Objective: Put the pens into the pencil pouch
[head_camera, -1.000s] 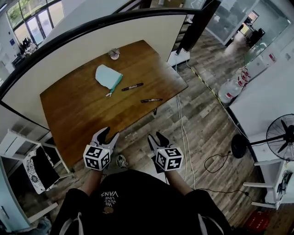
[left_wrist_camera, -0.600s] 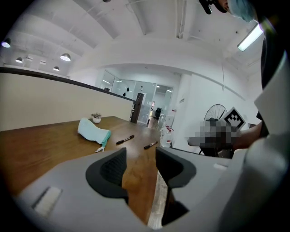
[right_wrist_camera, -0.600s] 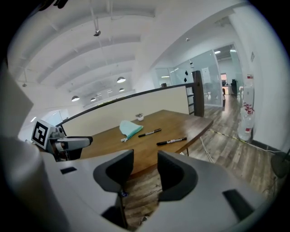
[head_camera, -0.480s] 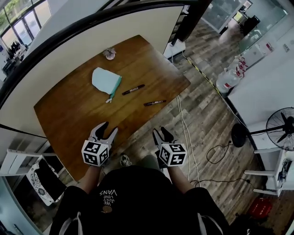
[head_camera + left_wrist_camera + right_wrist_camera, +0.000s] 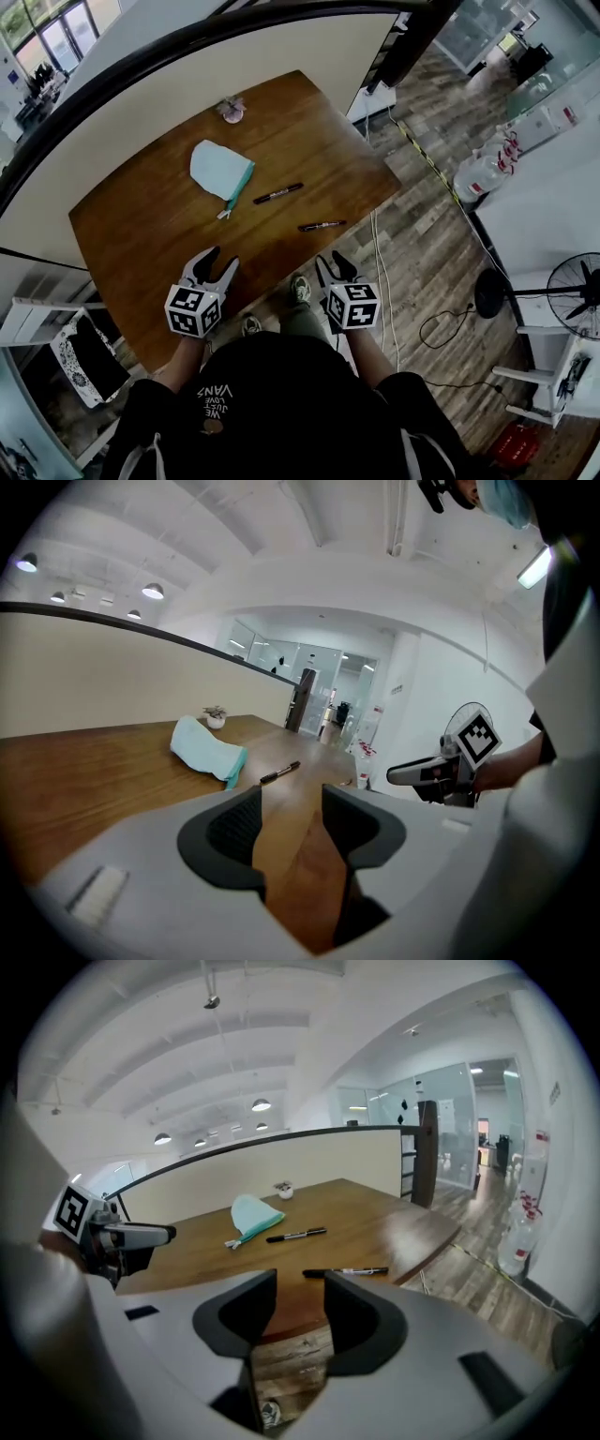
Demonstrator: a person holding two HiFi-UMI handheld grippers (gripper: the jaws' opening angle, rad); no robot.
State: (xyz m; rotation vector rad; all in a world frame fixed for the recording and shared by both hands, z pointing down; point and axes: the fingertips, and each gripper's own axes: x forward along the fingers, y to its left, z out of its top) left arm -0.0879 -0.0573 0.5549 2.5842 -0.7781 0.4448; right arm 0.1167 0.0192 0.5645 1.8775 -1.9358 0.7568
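Approach is judged begun: left gripper (image 5: 218, 264) and right gripper (image 5: 334, 267) are held by the desk's (image 5: 141, 225) near edge, jaws apart, empty. The edge-side pen (image 5: 322, 226) must be reached next.

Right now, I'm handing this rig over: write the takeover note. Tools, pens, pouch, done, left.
Left tool: open, empty, over the near edge of the brown wooden table.
Right tool: open, empty, just off that edge.
Light teal fabric pencil pouch lies mid-table; a black pen lies beside it, a second black pen nearer the right tool.
Done: nothing, no pen in the pouch.
Left: both pens.
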